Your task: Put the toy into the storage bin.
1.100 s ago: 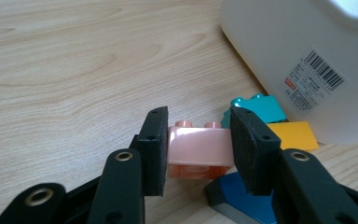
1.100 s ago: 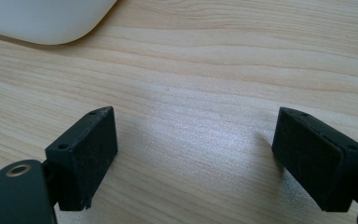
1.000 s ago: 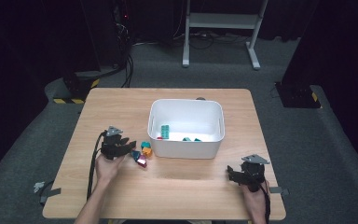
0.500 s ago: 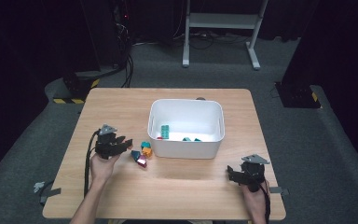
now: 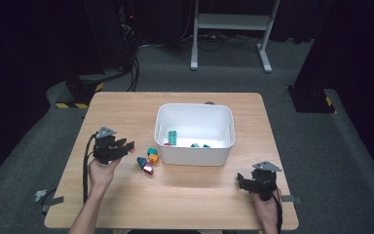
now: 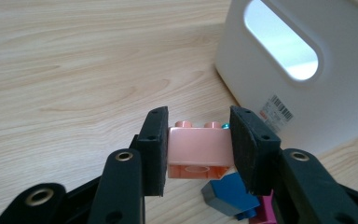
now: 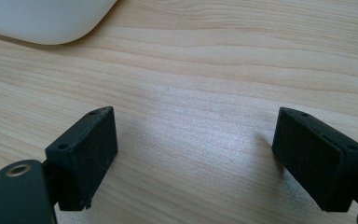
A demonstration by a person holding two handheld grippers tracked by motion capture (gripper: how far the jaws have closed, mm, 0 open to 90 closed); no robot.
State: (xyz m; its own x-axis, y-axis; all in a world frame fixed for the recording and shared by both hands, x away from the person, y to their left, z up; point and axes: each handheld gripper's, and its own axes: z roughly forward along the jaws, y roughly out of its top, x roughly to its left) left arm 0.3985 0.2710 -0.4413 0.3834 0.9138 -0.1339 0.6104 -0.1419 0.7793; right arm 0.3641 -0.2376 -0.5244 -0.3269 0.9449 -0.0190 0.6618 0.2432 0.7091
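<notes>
In the left gripper view, the pink brick point(image 6: 198, 149) is covered on both sides by the pads, and the blue block point(image 6: 228, 196) and magenta piece point(image 6: 263, 210) beneath it are cut off by the jaws. In the high view, the pieces inside the white bin point(image 5: 195, 153) are too small to be identified.

Dark room, grey carpet floor point(image 5: 141, 68), wooden table point(image 5: 126, 107), white metal stand point(image 5: 231, 22)
</notes>
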